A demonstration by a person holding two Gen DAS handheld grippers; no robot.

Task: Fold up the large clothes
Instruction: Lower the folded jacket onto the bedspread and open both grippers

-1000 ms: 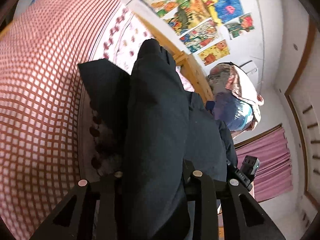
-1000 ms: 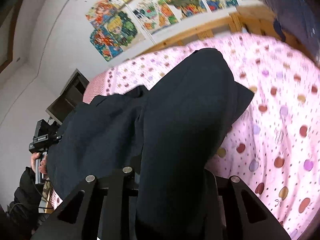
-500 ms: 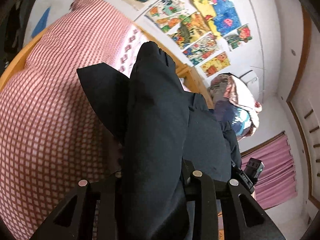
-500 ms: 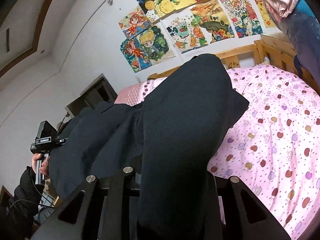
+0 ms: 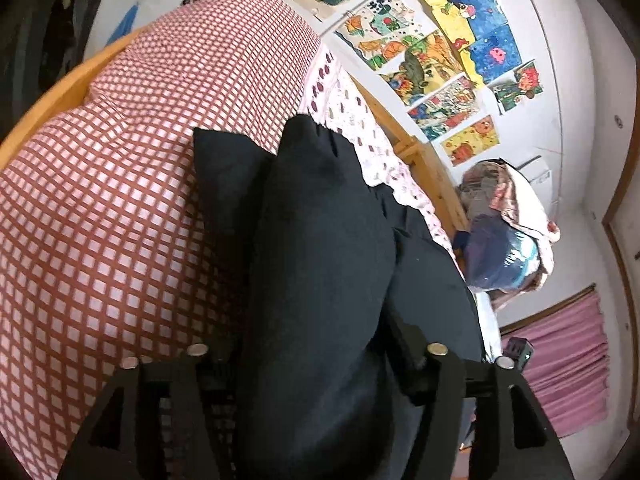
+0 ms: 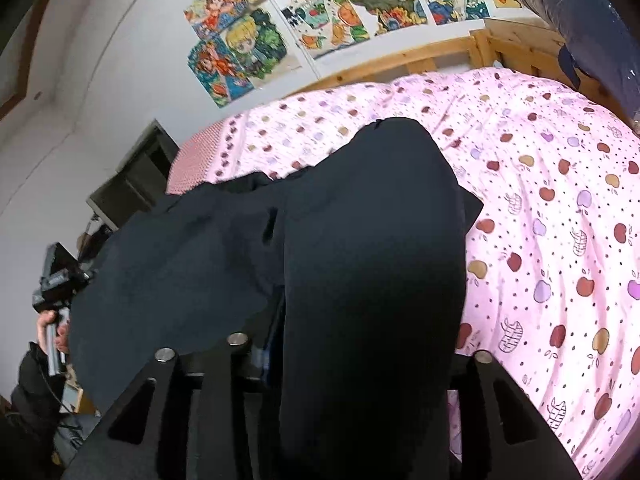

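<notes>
A large dark navy garment [image 5: 320, 264] is bunched between the jaws of my left gripper [image 5: 316, 344] and drapes forward over the fingers, hiding the tips. The same garment [image 6: 372, 260] is clamped in my right gripper [image 6: 360, 344] and hangs over it, stretching left toward the other hand. Both grippers hold the cloth up above the bed [image 6: 552, 208]. The other gripper [image 6: 56, 280] shows at the far left of the right wrist view, held in a hand.
A pink apple-print sheet covers the bed. A red-checked pillow [image 5: 120, 168] lies at its head. A wooden bed frame [image 6: 440, 56] and posters [image 6: 320, 12] run along the wall. A pile of bags [image 5: 504, 232] and pink curtain [image 5: 568, 364] stand beyond.
Both grippers tilted back down toward the bed, still holding the garment. The checked pillow and the apple-print sheet fill more of the views than half a second ago.
</notes>
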